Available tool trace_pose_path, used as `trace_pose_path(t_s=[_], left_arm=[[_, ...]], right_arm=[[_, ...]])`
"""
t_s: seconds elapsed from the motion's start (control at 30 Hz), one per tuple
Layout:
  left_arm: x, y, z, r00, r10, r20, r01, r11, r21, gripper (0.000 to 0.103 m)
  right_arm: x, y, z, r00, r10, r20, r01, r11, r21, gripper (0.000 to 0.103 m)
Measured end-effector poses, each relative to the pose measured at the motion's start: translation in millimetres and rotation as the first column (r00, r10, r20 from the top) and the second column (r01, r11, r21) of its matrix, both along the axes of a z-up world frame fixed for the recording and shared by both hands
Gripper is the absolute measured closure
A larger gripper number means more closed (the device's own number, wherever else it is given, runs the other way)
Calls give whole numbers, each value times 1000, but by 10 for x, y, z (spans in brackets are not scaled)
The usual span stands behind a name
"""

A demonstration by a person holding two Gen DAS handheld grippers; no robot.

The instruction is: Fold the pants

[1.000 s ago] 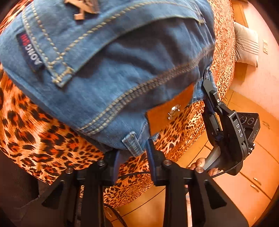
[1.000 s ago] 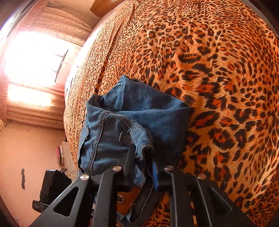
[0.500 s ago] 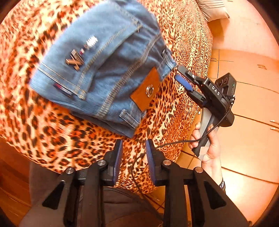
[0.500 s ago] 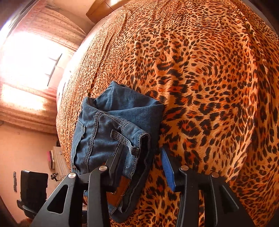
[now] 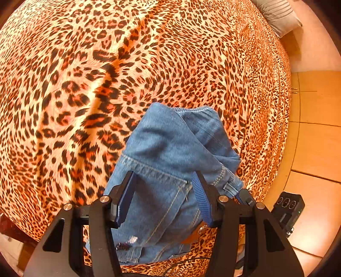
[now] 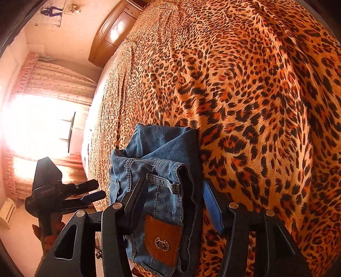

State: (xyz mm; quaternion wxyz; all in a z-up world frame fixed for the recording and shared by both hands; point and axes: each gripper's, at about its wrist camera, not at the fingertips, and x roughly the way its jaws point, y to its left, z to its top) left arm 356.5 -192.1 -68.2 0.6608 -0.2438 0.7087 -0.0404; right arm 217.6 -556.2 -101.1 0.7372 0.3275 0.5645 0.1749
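The blue jeans (image 5: 170, 162) lie folded into a compact bundle on the leopard-print bed cover (image 5: 106, 74), near the bed's front edge. My left gripper (image 5: 163, 181) is open, its fingers spread above the bundle's near end, holding nothing. In the right wrist view the jeans (image 6: 162, 162) show their waistband and a brown leather patch (image 6: 163, 243). My right gripper (image 6: 174, 189) is open, its fingers either side of the waistband end, not clamped. The left gripper (image 6: 93, 191) also shows there, at the left beside the bed.
The bed cover (image 6: 245, 85) stretches far beyond the jeans. A grey pillow (image 5: 279, 15) lies at the far right corner. Tiled floor (image 5: 315, 138) runs along the bed's right side. A wooden headboard (image 6: 115, 32) and a bright curtained window (image 6: 38, 123) stand beyond.
Both grippers let go of the jeans and opened. The left gripper swung from the bed's side to over the bundle's end. The bundle now rests on the bed.
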Motion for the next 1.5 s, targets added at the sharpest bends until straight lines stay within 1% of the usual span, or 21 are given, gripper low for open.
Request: trace_pose_path(t_s=[0.1,0.13,0.17,0.23,0.27,0.33,0.37,0.47,0.6,0.77,0.87,0.93,0.97,1.07,1.1,1.13,1.27,1.33,1.37,1.43,1.5], left_arm=[[144,-170,-96,996,-91,-15,92,995,43,50],[187,-256,-44,990,-137,17,136,990,36,50],[238,-352,27,980,-185,67,183,983,31,51],[341,-520,71,960,-247,134,235,966,104,51],[389,-601,-29,954,-280,103,266,955,132,51],[460,-701,-168,938,-342,47,331,930,161,51],[480,-695,-126,933,-356,58,344,926,153,51],[488,-514,79,917,-386,98,380,922,74,51],[268,-66,194,902,-423,92,429,901,-60,51],[-364,394,-142,905,-422,-54,402,889,-218,50],[-658,431,-390,893,-432,-127,381,876,-297,50],[-789,347,-475,881,-446,-156,393,875,-282,51],[-841,264,-442,872,-471,-134,429,867,-255,51],[-968,-17,-239,807,-590,19,591,807,-16,50],[-999,-80,-218,793,-608,28,608,794,27,50],[-1011,-112,-179,793,-609,29,607,793,47,50],[-1057,-211,245,770,-617,165,584,784,208,50],[-1050,-181,431,749,-619,235,562,782,270,50],[-1045,-172,494,741,-621,256,552,780,294,45],[-1007,-68,524,742,-614,270,534,784,315,34],[-974,39,539,757,-593,275,509,799,320,32]], right_arm=[[69,239,-81,1000,-16,-10,15,997,-76,55],[112,267,-102,1000,-5,-12,4,993,-118,67],[126,338,-48,1000,0,5,1,989,-149,91],[117,434,116,998,-9,63,22,980,-199,91],[148,481,113,999,2,54,12,965,-263,91],[233,557,-60,999,18,-35,-30,922,-387,83],[233,537,-72,999,-9,-42,-8,922,-387,80],[46,361,97,991,-134,-11,125,945,-302,71],[-452,221,248,981,-195,-26,187,966,-176,43],[-1105,428,23,954,-277,-113,265,958,-108,43],[-1282,654,-66,955,-282,-96,272,957,-102,43],[-1262,837,-171,966,-229,-121,201,957,-209,56],[-1242,920,-134,974,-197,-107,165,953,-255,79],[-1256,1102,56,995,-97,-41,72,913,-402,90],[-1258,1137,-39,995,-56,-83,11,885,-465,86],[-1295,1135,-90,995,-52,-89,6,889,-457,86],[-1351,926,86,989,-138,-45,117,941,-318,77],[-1382,795,166,982,-184,-27,172,952,-252,65],[-1396,737,193,978,-206,-23,194,951,-241,50],[-1396,627,209,970,-242,-27,230,945,-232,42],[-1389,489,194,957,-288,-42,273,939,-211,42]])
